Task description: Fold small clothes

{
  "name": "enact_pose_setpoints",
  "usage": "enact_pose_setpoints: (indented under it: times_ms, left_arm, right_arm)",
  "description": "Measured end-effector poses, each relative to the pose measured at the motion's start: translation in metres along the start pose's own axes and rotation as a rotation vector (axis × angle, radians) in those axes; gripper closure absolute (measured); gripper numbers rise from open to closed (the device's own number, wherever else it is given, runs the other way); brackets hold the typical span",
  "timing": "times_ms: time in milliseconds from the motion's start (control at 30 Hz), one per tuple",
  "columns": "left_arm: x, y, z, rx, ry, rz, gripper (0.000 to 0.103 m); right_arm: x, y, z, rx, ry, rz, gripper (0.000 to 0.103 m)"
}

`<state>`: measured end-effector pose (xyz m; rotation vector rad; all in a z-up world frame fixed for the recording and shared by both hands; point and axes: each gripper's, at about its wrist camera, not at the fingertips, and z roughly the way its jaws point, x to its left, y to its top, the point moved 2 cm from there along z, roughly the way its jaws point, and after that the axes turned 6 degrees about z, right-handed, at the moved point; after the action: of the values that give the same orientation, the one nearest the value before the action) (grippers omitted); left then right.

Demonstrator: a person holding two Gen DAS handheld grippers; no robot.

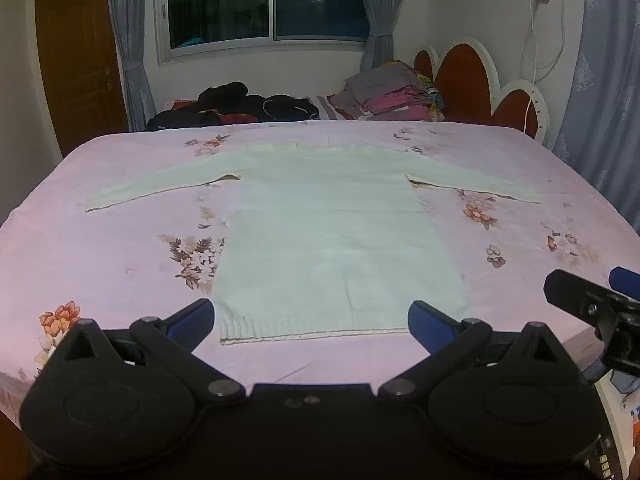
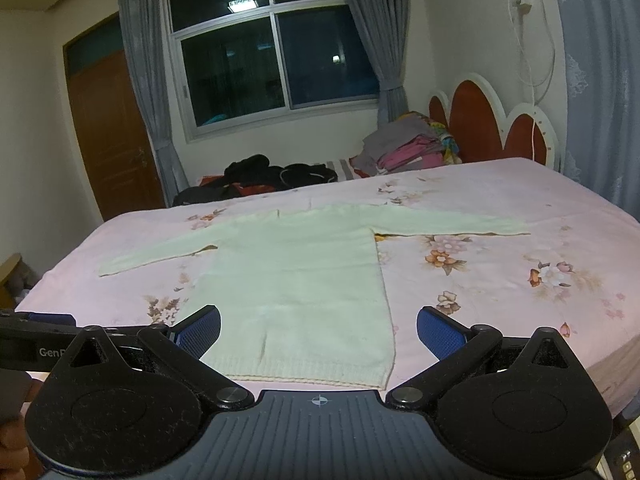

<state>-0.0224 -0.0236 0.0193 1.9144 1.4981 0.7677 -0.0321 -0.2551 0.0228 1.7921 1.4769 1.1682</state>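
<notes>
While you held both tools short of the hem:
Left gripper: your blue pads stood wide apart, empty.
Right gripper: likewise spread, gripping nothing.
Sweater: pale, flat on the pink floral bedsheet, sleeves outstretched, hem nearest you.
Beyond: folded clothes stack by the headboard.

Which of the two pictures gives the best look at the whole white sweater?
The left wrist view: the sweater lies centred, both sleeves spread symmetrically and the hem fully visible. In the right wrist view the sweater sits off to the left, and the tool's body hides part of the hem.
</notes>
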Motion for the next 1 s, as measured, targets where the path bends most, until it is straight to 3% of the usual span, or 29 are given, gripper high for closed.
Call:
enact_pose_setpoints:
  times_ms: [1000]
  left_arm:
    - [0.017, -0.001, 0.004, 0.003, 0.022, -0.043, 0.0]
  right_arm:
    - [0.006, 0.0, 0.013, 0.011, -0.001, -0.005, 0.0]
